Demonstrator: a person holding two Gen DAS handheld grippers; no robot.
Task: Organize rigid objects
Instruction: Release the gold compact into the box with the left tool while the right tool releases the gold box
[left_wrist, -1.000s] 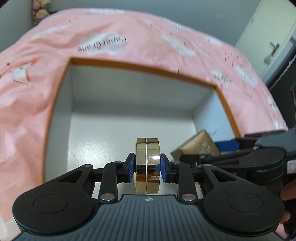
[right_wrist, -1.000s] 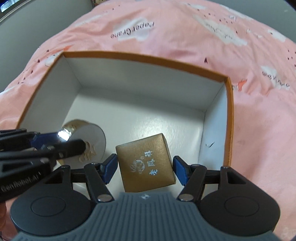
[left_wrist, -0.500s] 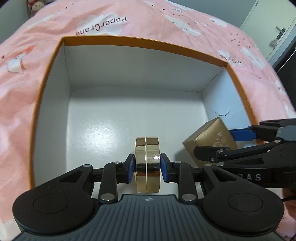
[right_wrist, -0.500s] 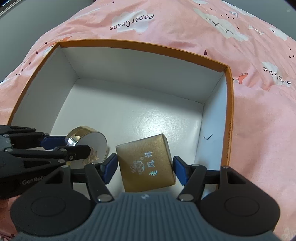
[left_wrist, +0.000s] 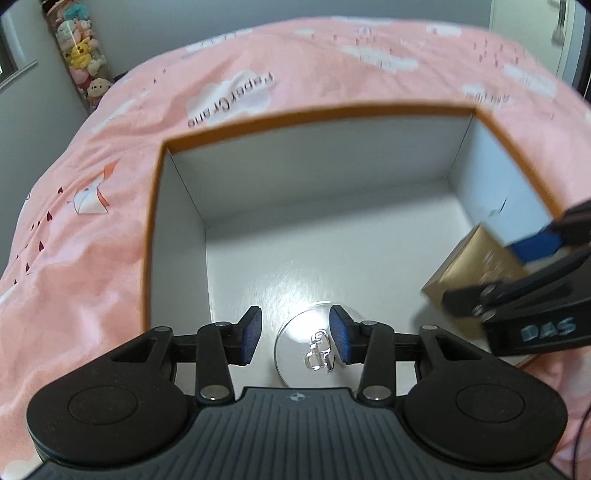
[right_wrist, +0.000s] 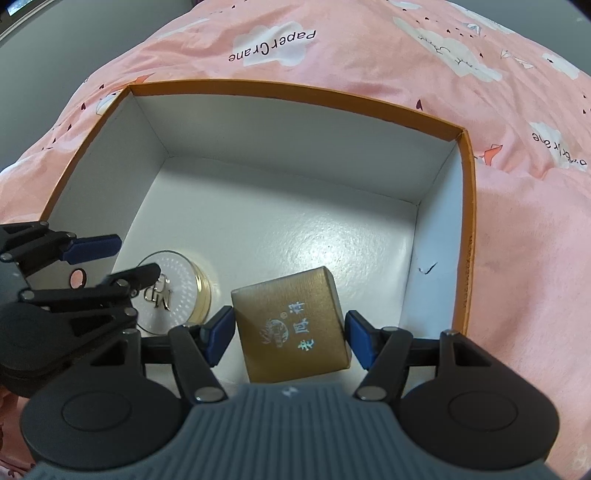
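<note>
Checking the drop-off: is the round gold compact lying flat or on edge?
Flat: the round gold compact lies face up on the box floor, between the open left gripper pads.

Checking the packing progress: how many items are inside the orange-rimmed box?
2. A round gold compact lies by the left wall, near corner; a gold square box sits between the right hand-held gripper fingers. None seems hidden.

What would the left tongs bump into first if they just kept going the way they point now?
Most likely the round compact, lying flat on the box floor between the pads of the left tongs, which have just been opening and no longer press on it. How far below them it lies is hard to judge.
</note>
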